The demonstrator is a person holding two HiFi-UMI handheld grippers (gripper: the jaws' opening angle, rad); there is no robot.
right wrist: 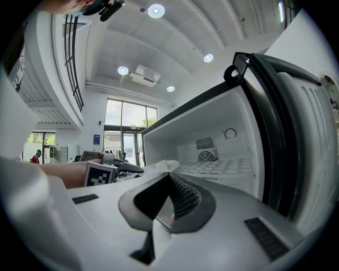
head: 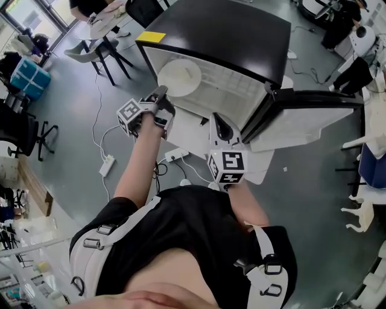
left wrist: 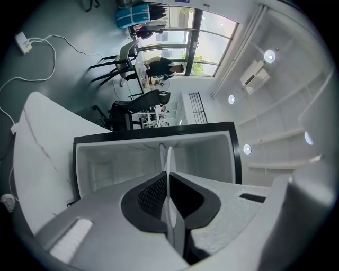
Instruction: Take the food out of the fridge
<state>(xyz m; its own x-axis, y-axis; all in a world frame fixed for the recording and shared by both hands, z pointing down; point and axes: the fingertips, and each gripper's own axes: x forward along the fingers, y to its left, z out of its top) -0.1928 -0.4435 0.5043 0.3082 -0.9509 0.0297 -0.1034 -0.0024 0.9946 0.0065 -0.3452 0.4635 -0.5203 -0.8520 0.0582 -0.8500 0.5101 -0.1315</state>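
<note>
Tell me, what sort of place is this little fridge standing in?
Most likely an open-plan office or lab, not a home kitchen: the fridge stands on a grey floor near a power strip, with office chairs, a work table and tall windows around.

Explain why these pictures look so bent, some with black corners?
A wide lens does it. Head view: the fridge bows, the floor is evenly lit. Left gripper view: black corners, the fridge's rim curves. Right gripper view: black corners too, ceiling lamps glare, the windows wash out.
</note>
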